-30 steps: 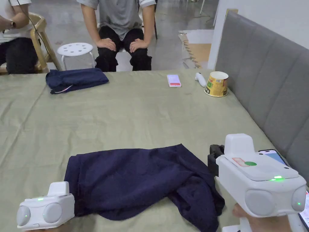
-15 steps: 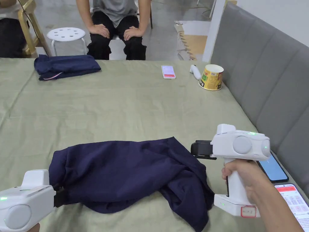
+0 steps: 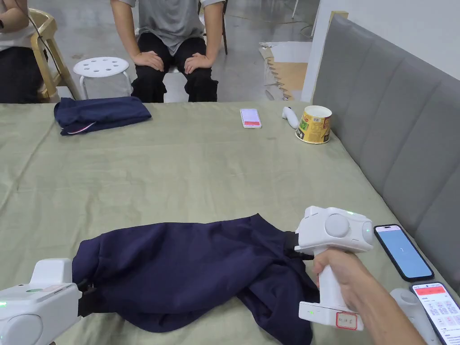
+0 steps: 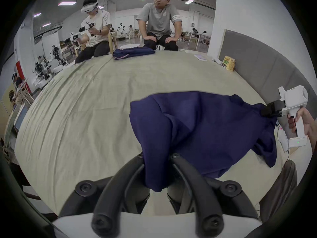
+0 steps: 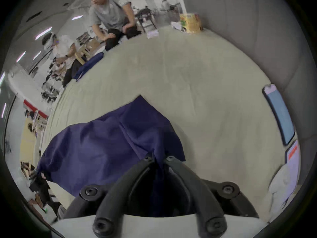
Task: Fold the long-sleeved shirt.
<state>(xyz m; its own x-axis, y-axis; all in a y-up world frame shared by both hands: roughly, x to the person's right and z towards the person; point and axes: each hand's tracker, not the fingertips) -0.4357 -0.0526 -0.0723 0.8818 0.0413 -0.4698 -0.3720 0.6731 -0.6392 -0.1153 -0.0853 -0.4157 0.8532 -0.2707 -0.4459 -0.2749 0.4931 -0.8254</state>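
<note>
A crumpled navy long-sleeved shirt (image 3: 188, 265) lies on the green sheet (image 3: 202, 170) near the front edge. My left gripper (image 3: 83, 292) is at its left end. In the left gripper view, both jaws of the left gripper (image 4: 157, 156) press on a bunch of the shirt (image 4: 197, 130). My right gripper (image 3: 289, 245) is at the shirt's right end, held by a hand. In the right gripper view, the right gripper (image 5: 158, 158) is shut on a fold of the shirt (image 5: 106, 147). The left gripper view also shows the right gripper (image 4: 267, 111) at the cloth's far corner.
A folded navy garment (image 3: 101, 114), a phone (image 3: 250, 117), a white handset (image 3: 289, 117) and a paper cup (image 3: 314, 124) lie along the far edge. Two phones (image 3: 403, 251) (image 3: 438, 305) lie at the right, by the grey padded panel (image 3: 395, 112). People (image 3: 168, 27) sit beyond.
My right gripper came down and to the left from near the camera onto the shirt's right end and took hold. My left gripper moved in onto the left end.
</note>
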